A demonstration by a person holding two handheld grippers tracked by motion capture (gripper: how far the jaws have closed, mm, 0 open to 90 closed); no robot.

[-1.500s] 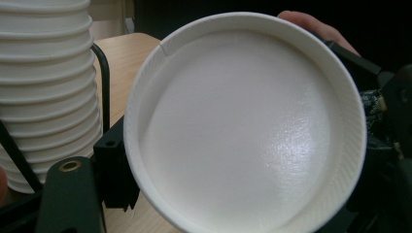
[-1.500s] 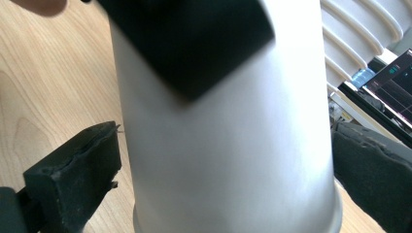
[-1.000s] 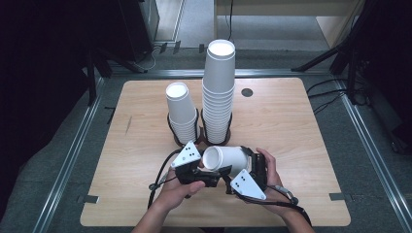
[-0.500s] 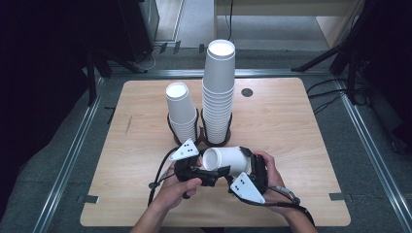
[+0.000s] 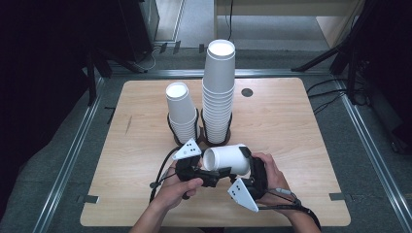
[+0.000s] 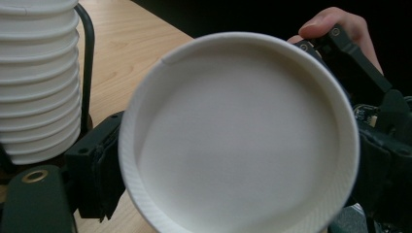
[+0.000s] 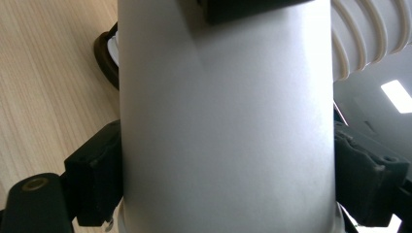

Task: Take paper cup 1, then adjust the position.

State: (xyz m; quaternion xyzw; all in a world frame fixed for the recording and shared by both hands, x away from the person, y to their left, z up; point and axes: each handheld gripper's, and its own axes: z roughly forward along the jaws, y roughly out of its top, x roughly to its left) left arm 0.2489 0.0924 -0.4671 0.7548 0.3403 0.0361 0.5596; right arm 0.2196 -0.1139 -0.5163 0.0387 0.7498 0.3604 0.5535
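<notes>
high view: even overhead light, table [image 5: 291, 126] bright, surroundings dark, soft shadows | left gripper view: cup [image 6: 238, 141] close, blurry, bg black | right gripper view: cup wall soft-focus, ceiling lamp [image 7: 397, 96] glare

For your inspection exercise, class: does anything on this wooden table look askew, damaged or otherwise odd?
One white paper cup lies on its side in the air between the left gripper and the right gripper, while the short stack of white paper cups and the tall stack stand upright in black ring holders. No spill or damage stands out.
</notes>
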